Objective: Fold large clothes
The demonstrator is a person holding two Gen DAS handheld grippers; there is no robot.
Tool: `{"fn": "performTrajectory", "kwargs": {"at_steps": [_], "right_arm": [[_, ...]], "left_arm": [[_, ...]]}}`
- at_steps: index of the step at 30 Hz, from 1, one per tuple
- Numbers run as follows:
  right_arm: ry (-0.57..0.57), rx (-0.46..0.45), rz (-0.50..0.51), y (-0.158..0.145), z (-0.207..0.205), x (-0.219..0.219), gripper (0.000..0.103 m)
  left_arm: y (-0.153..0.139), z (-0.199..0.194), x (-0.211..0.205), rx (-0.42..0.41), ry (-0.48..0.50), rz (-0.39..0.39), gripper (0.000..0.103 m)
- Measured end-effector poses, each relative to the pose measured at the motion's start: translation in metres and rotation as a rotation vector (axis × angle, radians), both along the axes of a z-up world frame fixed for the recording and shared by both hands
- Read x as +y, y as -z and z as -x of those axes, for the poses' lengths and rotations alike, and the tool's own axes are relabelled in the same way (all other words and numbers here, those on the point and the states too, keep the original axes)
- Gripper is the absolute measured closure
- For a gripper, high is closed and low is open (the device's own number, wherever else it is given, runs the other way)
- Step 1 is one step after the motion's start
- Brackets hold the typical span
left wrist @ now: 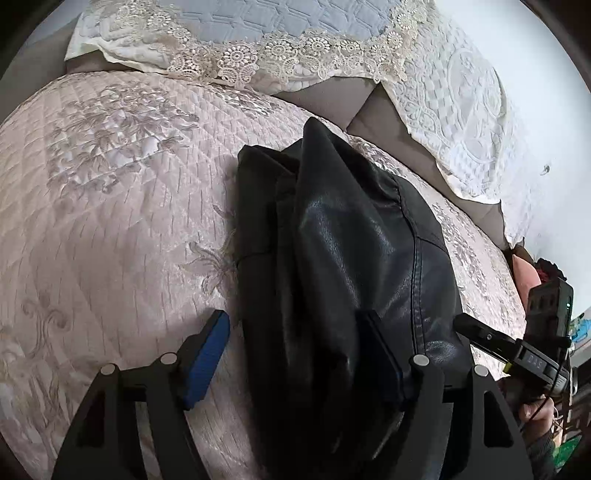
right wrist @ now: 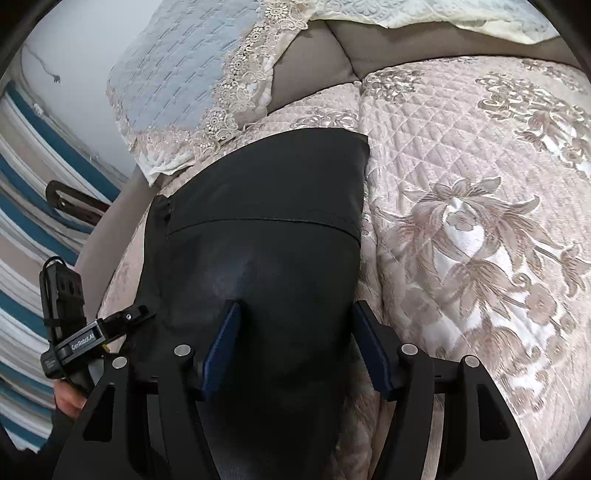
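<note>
While the black leather garment [left wrist: 351,258] lies folded on the quilted sofa cover [left wrist: 110,206], both the left gripper [left wrist: 299,354] and right gripper [right wrist: 295,343] stand wide over it, apparently releasing; next probably a new grasp on an edge.

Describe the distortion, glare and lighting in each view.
Left wrist view: fisheye bends the quilt into a dome; soft sheen on the black jacket; dark corner vignette. Right wrist view: same barrel bend; the jacket is near-featureless black with faint glare; the wall is washed out.

Jacket [left wrist: 343,258] on quilted cover [left wrist: 110,206], lace-edged cushion [left wrist: 258,33] behind it
</note>
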State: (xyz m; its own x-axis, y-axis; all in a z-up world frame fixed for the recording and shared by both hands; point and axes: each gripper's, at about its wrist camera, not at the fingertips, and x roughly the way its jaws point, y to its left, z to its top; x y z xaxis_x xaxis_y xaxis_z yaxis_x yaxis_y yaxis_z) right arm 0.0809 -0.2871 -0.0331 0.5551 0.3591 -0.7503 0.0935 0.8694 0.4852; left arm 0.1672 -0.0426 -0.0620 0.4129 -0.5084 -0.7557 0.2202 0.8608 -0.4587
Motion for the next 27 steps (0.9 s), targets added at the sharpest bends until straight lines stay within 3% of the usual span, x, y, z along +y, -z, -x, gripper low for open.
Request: {"fn": "performTrajectory", "kwargs": {"at_steps": [2,6,11,13,15,17,19,22,24,27], "right_arm": [[0.009,-0.002,0.000,-0.002,0.000,-0.001,0.039],[0.017,-0.046,0.043,-0.016,0.005,0.002,0.040],[0.039,-0.081,0.100,-0.026,0.006,0.005,0.040],[0.047,-0.089,0.107,-0.027,0.006,0.006,0.040],[0.057,-0.090,0.121,-0.027,0.005,0.006,0.040],[0.058,-0.087,0.129,-0.026,0.005,0.004,0.040],[0.061,-0.075,0.115,-0.023,0.004,0.001,0.040],[0.053,-0.059,0.075,-0.017,0.003,-0.004,0.040],[0.047,-0.050,0.021,-0.012,0.002,-0.006,0.040],[0.031,-0.032,-0.065,0.000,-0.005,-0.009,0.040]], "left_arm": [[-0.009,-0.001,-0.003,0.000,-0.002,-0.010,0.033],[-0.047,0.001,-0.011,-0.108,-0.008,-0.013,0.035],[-0.078,-0.026,-0.047,-0.207,-0.011,-0.025,0.035],[-0.075,-0.043,-0.060,-0.201,-0.030,-0.037,0.036],[-0.062,-0.052,-0.070,-0.217,-0.043,-0.106,0.038],[-0.031,-0.064,-0.073,-0.134,-0.045,-0.169,0.040],[-0.011,-0.062,-0.061,-0.111,-0.059,-0.135,0.040],[-0.012,-0.058,-0.042,-0.105,-0.082,-0.088,0.042],[-0.006,-0.057,-0.040,-0.114,-0.082,-0.071,0.042],[0.009,-0.071,-0.041,-0.059,-0.098,-0.044,0.042]]}}
